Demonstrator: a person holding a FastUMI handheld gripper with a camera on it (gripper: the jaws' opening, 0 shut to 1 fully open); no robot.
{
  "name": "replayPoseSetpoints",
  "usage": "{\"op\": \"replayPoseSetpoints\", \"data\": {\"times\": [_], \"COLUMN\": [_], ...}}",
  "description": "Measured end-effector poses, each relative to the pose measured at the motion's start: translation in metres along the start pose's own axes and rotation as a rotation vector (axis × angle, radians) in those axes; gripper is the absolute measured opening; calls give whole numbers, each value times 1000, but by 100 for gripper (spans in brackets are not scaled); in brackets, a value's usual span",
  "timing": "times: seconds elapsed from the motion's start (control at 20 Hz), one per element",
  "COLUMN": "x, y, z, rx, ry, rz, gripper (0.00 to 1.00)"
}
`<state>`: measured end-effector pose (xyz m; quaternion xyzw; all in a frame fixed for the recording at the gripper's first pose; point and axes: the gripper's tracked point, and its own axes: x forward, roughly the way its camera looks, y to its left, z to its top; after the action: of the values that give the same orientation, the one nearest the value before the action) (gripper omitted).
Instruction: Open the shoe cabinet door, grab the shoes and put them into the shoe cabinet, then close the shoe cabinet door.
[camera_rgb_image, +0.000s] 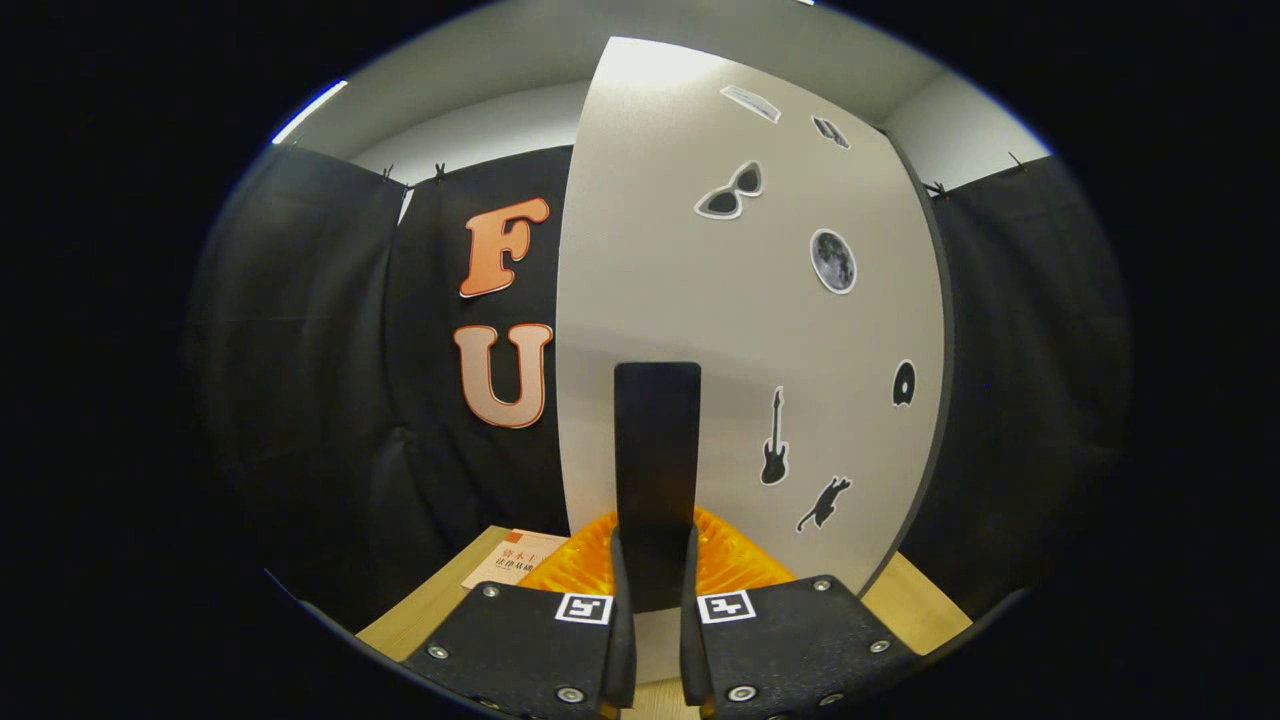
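Note:
The white shoe cabinet door, dotted with small black stickers, stands upright close in front of me. A flat black handle runs vertically down its lower middle. My gripper is shut on the lower end of that handle, one finger pressing on each side. The door's left edge stands against the black cloth wall, and a dark edge shows along its right side. Whether the door is swung out or flush I cannot tell.
A light wooden surface lies below the door on both sides of the fingers. A thin booklet lies on it just left of the fingers. Black cloth hangs to the left and right of the door.

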<state>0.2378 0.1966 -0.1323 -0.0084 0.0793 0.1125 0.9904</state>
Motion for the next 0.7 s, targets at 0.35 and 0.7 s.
{"op": "replayPoseSetpoints", "data": {"times": [0.35,0.7], "x": [-45,-86], "y": [-35,-86], "z": [-7,-11], "rx": [16,25], "ry": [7,2], "rz": [-35,-33], "gripper": [17,16]}}
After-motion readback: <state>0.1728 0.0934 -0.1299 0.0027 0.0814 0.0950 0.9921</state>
